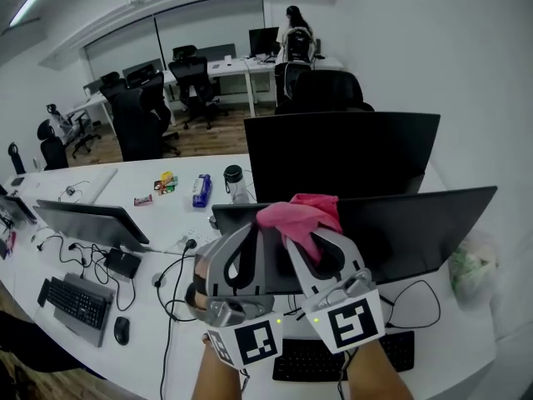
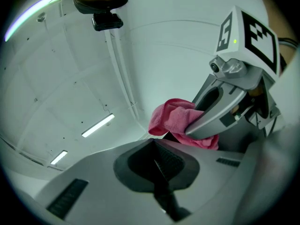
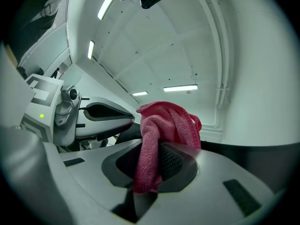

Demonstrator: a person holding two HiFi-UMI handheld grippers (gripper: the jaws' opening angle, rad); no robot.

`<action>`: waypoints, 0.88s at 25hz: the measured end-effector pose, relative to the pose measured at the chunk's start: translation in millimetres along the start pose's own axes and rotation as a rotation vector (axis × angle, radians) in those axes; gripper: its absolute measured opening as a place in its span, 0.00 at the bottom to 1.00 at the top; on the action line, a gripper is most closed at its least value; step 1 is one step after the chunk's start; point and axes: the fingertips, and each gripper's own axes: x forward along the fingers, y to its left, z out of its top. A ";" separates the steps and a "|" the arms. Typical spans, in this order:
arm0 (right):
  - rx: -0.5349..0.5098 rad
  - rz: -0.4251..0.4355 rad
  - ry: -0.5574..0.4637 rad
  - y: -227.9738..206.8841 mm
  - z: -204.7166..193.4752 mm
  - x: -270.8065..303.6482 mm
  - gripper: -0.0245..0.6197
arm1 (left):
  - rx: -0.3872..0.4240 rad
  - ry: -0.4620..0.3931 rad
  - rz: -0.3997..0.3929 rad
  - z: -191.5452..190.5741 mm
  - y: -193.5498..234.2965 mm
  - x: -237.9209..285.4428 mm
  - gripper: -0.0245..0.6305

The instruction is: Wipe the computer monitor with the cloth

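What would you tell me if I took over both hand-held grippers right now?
Left hand-held gripper: jaws shut, nothing in them, close beside the right one.
Right hand-held gripper: shut on the pink cloth, which bunches up above its jaws.
Place: both are raised in front of the top edge of the nearer monitor; whether the cloth touches it cannot be told.
Done: the cloth is in hand.
Left: probably the whole wipe; no sign shows of how much screen is cleaned.

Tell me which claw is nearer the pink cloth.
Right. The right claw is shut on the pink cloth, which bunches out above its tips. The left claw sits shut and empty just to the cloth's left, not gripping it.
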 end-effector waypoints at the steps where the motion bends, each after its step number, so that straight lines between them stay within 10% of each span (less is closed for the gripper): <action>1: -0.002 -0.008 0.003 -4.9 -1.3 -3.9 0.16 | -0.001 -0.005 -0.004 4.1 -3.6 1.2 0.04; 22: -0.023 -0.151 0.090 -107.8 -28.7 -84.0 0.16 | -0.057 -0.116 -0.091 93.9 -80.2 35.8 0.04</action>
